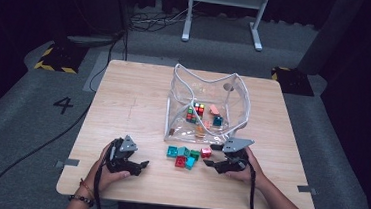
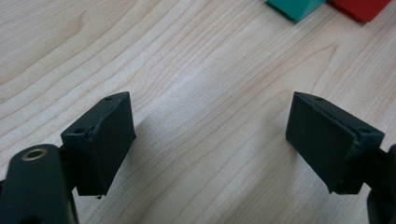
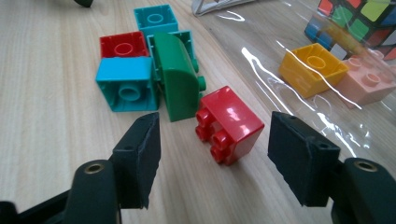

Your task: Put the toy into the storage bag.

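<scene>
Your right gripper: jaws apart, nothing gripped, glossy red plastic brick lying on its side on wooden table just ahead, beside clear plastic bag. Your left gripper: jaws wide over bare wood.

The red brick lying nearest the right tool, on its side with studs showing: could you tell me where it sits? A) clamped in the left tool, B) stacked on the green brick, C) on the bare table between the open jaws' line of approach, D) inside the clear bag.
C: the red brick lies on the table ahead of the right tool, whose jaws stand apart from it, outside the clear bag.
</scene>
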A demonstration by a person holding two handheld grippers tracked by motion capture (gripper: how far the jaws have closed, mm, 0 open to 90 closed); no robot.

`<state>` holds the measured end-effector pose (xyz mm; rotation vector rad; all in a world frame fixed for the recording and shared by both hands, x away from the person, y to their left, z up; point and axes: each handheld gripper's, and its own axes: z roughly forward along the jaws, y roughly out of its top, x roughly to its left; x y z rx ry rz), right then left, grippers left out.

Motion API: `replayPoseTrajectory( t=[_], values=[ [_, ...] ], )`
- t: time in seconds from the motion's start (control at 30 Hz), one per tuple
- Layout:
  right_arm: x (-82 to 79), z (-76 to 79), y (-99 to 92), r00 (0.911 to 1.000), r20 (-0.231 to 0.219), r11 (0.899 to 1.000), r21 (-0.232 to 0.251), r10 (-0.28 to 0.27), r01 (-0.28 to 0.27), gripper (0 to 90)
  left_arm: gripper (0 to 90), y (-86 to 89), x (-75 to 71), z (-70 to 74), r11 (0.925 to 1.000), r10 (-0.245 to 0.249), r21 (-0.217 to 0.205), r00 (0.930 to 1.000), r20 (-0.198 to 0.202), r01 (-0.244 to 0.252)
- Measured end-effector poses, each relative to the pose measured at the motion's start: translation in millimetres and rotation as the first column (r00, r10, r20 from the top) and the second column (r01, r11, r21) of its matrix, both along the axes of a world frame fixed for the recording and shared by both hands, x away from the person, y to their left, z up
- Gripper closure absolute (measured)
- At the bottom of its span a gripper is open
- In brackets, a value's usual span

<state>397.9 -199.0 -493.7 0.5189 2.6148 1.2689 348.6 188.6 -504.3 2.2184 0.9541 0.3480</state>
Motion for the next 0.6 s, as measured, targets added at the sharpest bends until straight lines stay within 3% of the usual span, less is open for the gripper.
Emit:
replayPoseTrajectory(
  t=[0.07,0.2,0.4,0.47,0.6],
  values=[
    [4.5,-1.6,2.1,0.9996,0.023,1.0,0.003,0.019,-0.019,35.0,15.7,0.0,0.0,0.0,1.0,0.0,0.0,1.0,0.0,0.0],
    [7.3,-3.3,7.9,0.9994,0.027,1.0,0.004,0.019,-0.02,37.0,15.7,0.0,0.0,0.0,1.0,0.0,0.0,1.0,0.0,0.0],
    [5.7,-5.6,10.5,0.9996,0.016,1.0,-0.001,0.023,-0.023,55.8,15.7,0.1,0.0,0.2,1.0,-0.002,0.0,1.0,-0.002,0.002],
    [7.2,-6.2,9.0,0.9991,0.033,1.0,0.0,0.026,-0.026,62.3,15.7,0.0,0.0,0.0,1.0,0.0,0.0,1.0,0.0,0.0],
    [6.0,-6.3,3.8,0.9991,0.02,0.999,0.004,0.039,-0.039,67.6,15.7,0.0,0.1,0.0,1.0,-0.001,-0.001,1.0,0.0,0.001]
  ],
)
